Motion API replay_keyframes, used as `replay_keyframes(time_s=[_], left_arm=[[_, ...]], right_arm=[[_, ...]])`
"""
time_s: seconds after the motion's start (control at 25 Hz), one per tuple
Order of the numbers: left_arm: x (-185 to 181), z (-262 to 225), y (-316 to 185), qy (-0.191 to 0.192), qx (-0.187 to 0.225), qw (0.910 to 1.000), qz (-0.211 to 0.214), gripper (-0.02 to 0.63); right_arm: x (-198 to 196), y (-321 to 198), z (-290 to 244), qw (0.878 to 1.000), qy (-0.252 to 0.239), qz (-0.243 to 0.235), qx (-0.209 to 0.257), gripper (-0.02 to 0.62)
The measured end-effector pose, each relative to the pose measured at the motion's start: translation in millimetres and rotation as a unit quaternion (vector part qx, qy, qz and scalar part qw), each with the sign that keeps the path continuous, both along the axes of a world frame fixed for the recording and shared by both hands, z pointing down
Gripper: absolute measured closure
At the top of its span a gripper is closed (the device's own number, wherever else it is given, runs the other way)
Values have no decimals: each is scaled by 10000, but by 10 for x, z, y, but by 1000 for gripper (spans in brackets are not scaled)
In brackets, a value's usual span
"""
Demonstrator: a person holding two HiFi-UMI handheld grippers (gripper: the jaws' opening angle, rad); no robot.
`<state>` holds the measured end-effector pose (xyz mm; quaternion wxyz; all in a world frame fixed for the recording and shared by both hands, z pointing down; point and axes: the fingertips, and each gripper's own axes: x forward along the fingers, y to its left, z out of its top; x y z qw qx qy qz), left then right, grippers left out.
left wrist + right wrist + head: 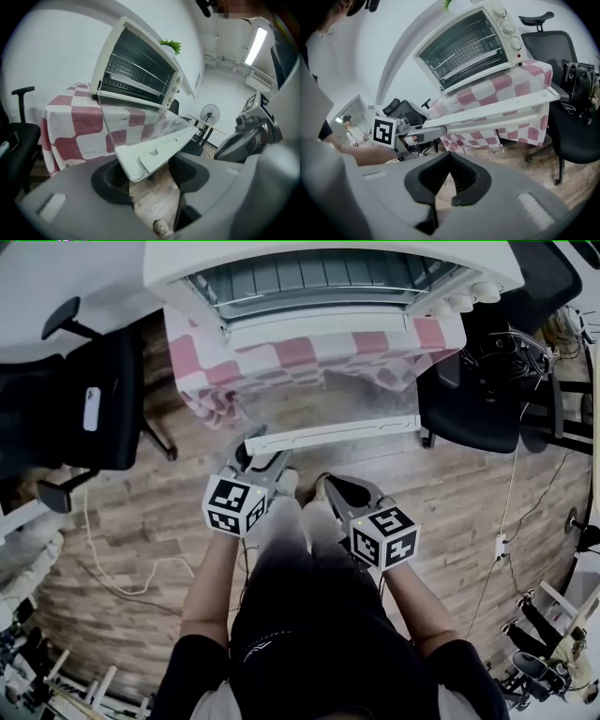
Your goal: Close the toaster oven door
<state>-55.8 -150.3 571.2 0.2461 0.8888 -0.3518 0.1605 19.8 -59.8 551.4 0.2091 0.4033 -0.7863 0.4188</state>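
Observation:
The white toaster oven (pixel 328 282) stands on a table under a pink checked cloth (pixel 281 357). Its glass door (pixel 333 434) hangs open, roughly level, toward me. My left gripper (pixel 255 448) is at the left end of the door's front edge. In the left gripper view the door's corner (pixel 150 157) lies between the wide-set jaws of the left gripper (pixel 150 177), and I see no pad pressing on it. My right gripper (pixel 328 486) hangs lower, under the door (pixel 497 110), with its fingertips together and nothing held (pixel 450 157).
A black office chair (pixel 84 399) stands left of the table. Another (pixel 478 399) on the right carries a dark bag (pixel 511 352). A white cable (pixel 122 568) and a power strip (pixel 500 547) lie on the wooden floor. A standing fan (pixel 210 112) is farther off.

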Motion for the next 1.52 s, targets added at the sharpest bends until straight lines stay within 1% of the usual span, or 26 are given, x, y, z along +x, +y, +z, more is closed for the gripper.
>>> replay_keyframes(time_s=[0.2,0.56,0.72,0.96,1.24,1.52], left_arm=[[-35,-198,19,240,-77,9988,-430,371],[-80,-534,-7,550,-83,9937,-978,387],[-112,-698,-59,694,28,9903,-1202,407],[-154,-971,-131,740,256,9871,-1394,422],[-206,-1273,-250,1041,431,9784,-1732,423],[-262,-1554,-404,1295,620,9656,-2168,420]], right_arm=[[41,-16,-161,9996,-43,-234,180,592],[57,-26,-398,9974,-100,-557,445,592],[64,-97,-505,9957,-100,-677,631,593],[83,-219,-700,9926,-151,-768,929,593],[154,-354,-894,9895,-222,-695,1247,592],[270,-414,-1083,9853,-213,-675,1558,592]])
